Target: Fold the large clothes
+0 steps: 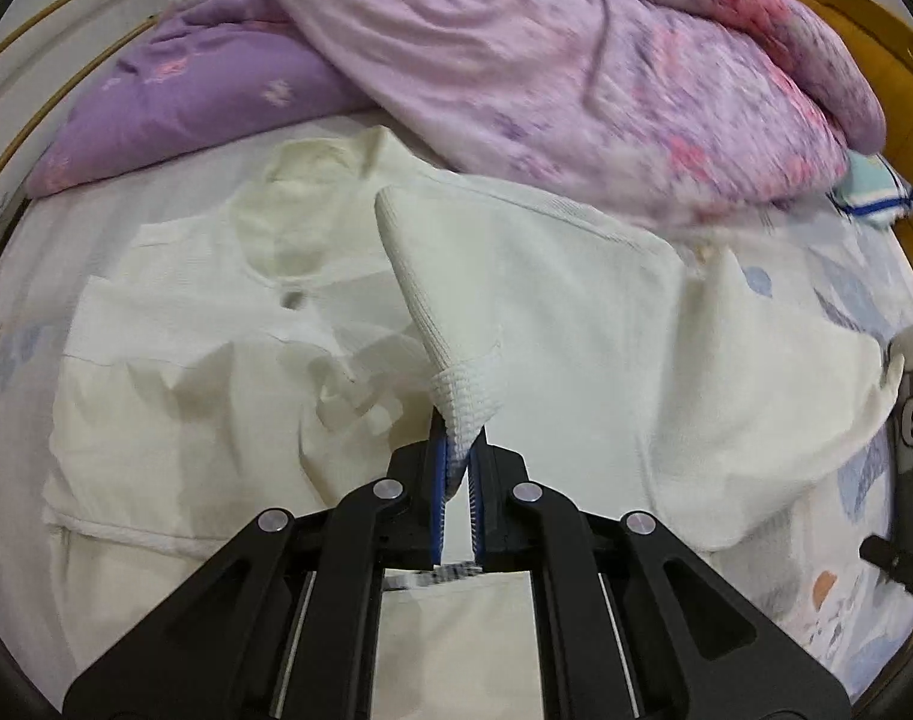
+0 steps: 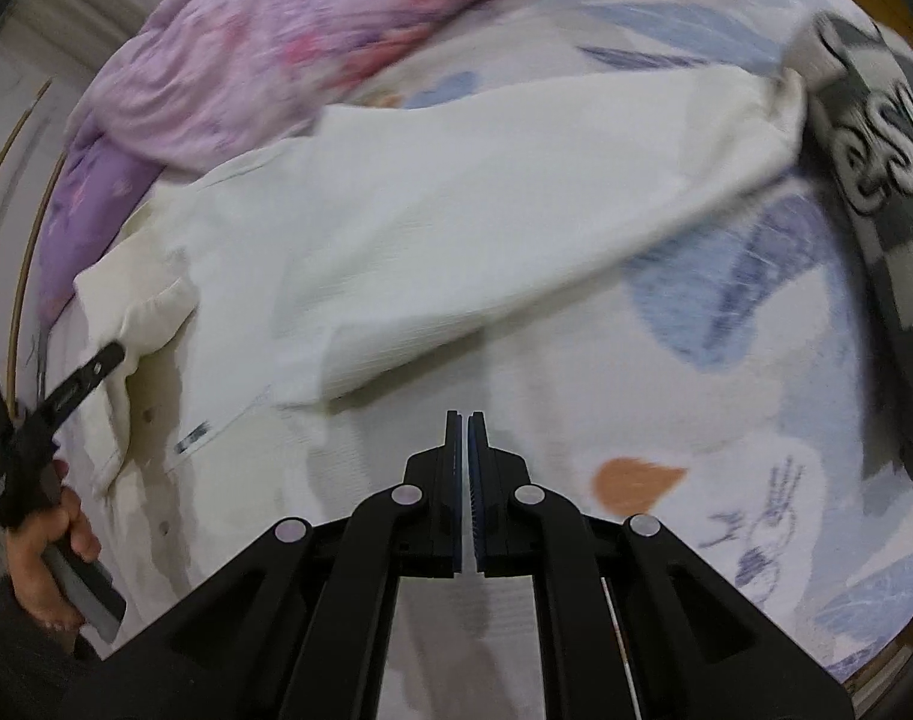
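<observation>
Gripper-wise, I am pinching the ribbed sleeve cuff (image 1: 468,405) of the cream knit garment (image 1: 564,300) spread on the patterned bed (image 1: 864,594) in my left gripper (image 1: 458,468), lifting it to fold inward, while my right gripper (image 2: 463,450) is hovering closed and empty.

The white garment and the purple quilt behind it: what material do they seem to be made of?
The white garment looks like a soft knit, perhaps cotton: its cuff, pinched in the left gripper, shows ribbing, and the finish is matte. The purple quilt looks like a padded, fuzzy fabric with a floral print, puffy and thickly folded; the blur leaves its fibre open.
</observation>
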